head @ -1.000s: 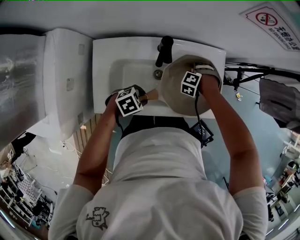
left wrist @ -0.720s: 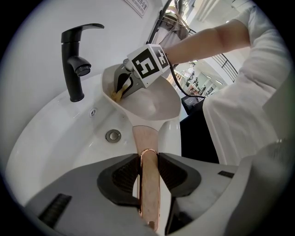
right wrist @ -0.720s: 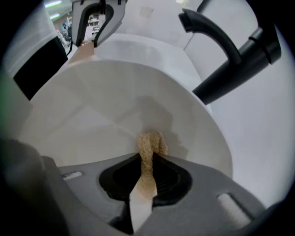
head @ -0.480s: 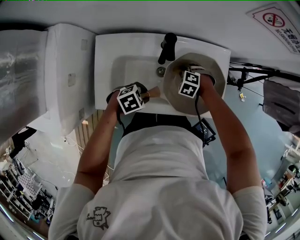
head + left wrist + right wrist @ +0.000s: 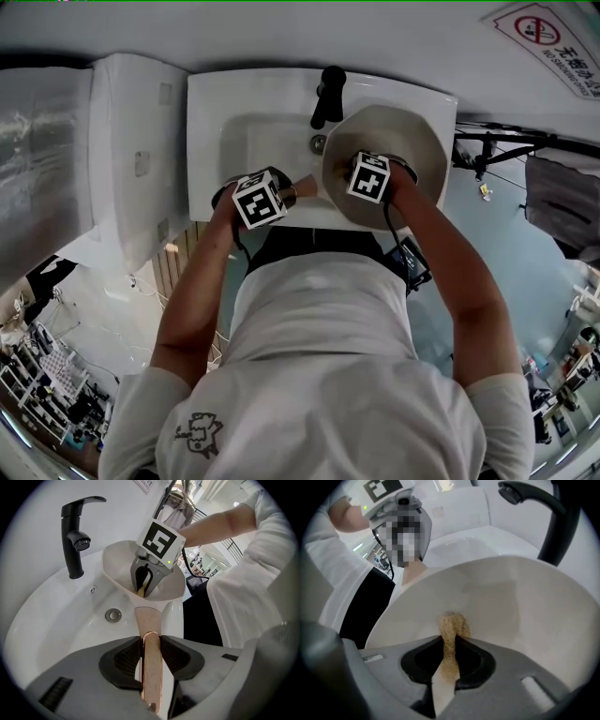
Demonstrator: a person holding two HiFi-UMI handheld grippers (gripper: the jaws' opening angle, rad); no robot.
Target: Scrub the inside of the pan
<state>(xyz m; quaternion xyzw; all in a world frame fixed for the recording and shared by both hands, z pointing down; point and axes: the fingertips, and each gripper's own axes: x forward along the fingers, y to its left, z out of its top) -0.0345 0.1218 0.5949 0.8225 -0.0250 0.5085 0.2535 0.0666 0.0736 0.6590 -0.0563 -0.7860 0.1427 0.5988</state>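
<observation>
My left gripper [image 5: 151, 645] is clamped on the wooden handle [image 5: 148, 620] of the cream pan [image 5: 398, 141], which sits over the right side of the white washbasin [image 5: 244, 98], beside the black faucet [image 5: 328, 92]. My right gripper [image 5: 451, 649] pinches a tan scouring pad [image 5: 453, 626] inside the pan, at its inner wall. The lettering on the no-smoking sign [image 5: 548, 39] is too small to read.

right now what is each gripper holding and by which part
Left gripper clamps the pan by its wooden handle, near the free end. Right gripper pinches a tan scrub pad by its rear part, tip against the pan's inside.
</observation>
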